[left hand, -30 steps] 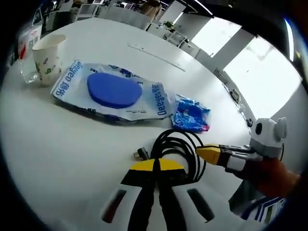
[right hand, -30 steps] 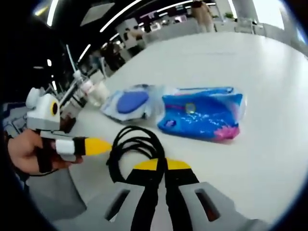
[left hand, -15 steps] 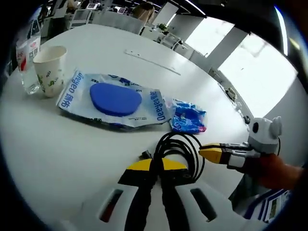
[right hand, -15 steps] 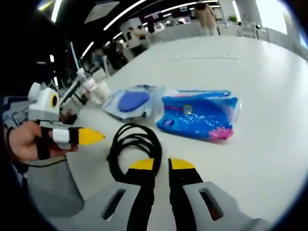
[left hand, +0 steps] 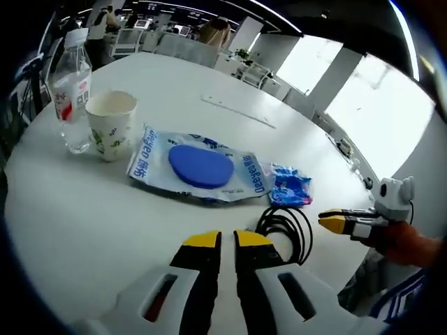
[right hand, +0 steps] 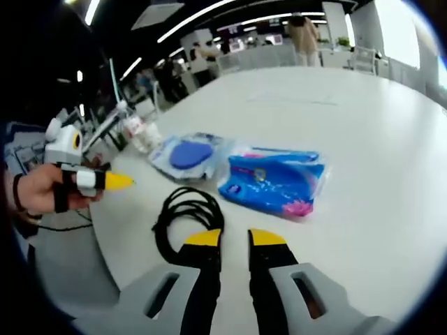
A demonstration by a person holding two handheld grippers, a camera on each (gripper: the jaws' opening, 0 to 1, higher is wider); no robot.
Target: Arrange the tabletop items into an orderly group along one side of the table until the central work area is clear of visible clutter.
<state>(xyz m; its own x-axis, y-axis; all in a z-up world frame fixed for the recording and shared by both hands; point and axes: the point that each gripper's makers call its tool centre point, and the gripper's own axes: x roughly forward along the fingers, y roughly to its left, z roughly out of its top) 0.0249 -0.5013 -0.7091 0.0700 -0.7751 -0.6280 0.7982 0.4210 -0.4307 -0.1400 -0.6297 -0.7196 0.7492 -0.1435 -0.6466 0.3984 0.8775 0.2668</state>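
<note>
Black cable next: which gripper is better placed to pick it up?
Probably right. The black cable lies just ahead-left of the right gripper, jaws open; the left gripper sits slightly farther off.

Wipes pack [left hand: 199,167]: blue lettering at both ends, looks like "Deeyeo", not sure. Bottle [left hand: 72,94] has a red label, cup [left hand: 110,125] a green print — both unreadable.

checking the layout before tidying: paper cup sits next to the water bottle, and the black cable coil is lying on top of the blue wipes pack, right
Not quite. The paper cup does sit next to the water bottle, but the black cable coil lies on the bare table in front of the blue wipes pack, not on top of it. The left gripper view shows this.
</note>
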